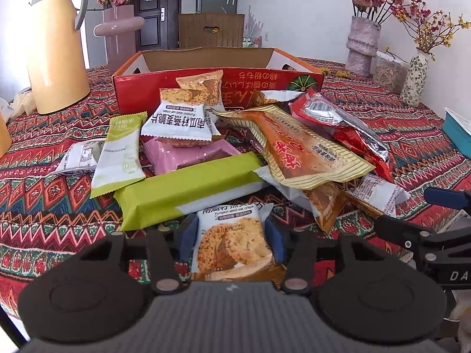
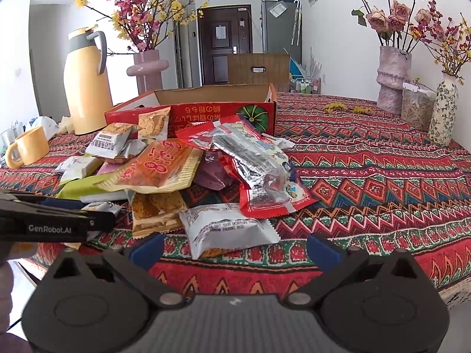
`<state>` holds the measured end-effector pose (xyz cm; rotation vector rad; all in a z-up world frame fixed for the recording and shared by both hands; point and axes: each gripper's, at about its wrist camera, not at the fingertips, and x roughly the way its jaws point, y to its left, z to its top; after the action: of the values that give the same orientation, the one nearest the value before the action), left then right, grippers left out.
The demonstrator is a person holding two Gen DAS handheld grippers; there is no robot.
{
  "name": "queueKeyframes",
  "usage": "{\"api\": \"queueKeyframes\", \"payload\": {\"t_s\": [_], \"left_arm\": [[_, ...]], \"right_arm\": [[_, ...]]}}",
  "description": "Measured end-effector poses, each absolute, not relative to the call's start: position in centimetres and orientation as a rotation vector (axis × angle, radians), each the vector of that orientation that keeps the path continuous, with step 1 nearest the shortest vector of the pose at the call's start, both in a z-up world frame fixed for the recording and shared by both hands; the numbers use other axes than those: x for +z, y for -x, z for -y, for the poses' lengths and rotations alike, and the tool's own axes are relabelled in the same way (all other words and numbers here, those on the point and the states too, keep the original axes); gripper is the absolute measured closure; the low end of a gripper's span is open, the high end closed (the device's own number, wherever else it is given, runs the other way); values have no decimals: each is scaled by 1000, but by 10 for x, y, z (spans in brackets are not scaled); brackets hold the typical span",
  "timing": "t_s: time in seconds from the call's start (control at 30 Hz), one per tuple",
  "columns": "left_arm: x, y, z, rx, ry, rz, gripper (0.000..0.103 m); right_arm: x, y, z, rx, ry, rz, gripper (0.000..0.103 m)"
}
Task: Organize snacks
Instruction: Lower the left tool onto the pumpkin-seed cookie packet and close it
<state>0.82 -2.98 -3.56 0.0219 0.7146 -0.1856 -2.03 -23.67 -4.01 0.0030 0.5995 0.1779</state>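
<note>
- Progress looks slight to us: almost every snack lies outside the red cardboard box (image 1: 217, 94), our landmark, and as far as we can see into it the box holds nothing, though its floor is mostly hidden behind the front wall.
- Nearest to us, well in front of the box, our left gripper (image 1: 231, 236) has an oat crisp packet (image 1: 232, 241) between its blue pads; the pads sit against both edges, so we judge it gripped — the one snack in hand.
- Our right gripper (image 2: 235, 248) hangs with its jaws wide apart and nothing between them, just short of a white packet (image 2: 229, 229) at the near edge of the pile, on the box's right-front side.
- Between the grippers and the box lies the heap: a long green bar (image 1: 188, 189), an orange-and-cream packet (image 1: 306, 153), a red-and-silver foil packet (image 2: 259, 164), a pink packet (image 1: 191, 154) under the others.
- Closest to the box, two more oat crisp packets (image 1: 182, 117) lean at or against its front wall — we cannot tell whether they touch it.
- Left to do, in our judgement: carry the held packet over the front wall, then the whole pile after it.
- Beyond the box stand a yellow thermos jug (image 1: 56, 47) and flower vases (image 1: 362, 45), no part of the job.
</note>
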Motion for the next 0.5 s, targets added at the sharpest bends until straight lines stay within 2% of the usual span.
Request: {"api": "queueKeyframes", "payload": {"t_s": [0.1, 0.37, 0.5], "left_arm": [[-35, -2, 33, -200, -34, -703, 58], [-17, 16, 29, -182, -36, -608, 58], [-10, 18, 26, -173, -27, -584, 58]], "right_arm": [[-40, 20, 237, 177, -3, -599, 0], [-39, 20, 241, 171, -6, -591, 0], [-38, 18, 241, 182, -8, -582, 6]]}}
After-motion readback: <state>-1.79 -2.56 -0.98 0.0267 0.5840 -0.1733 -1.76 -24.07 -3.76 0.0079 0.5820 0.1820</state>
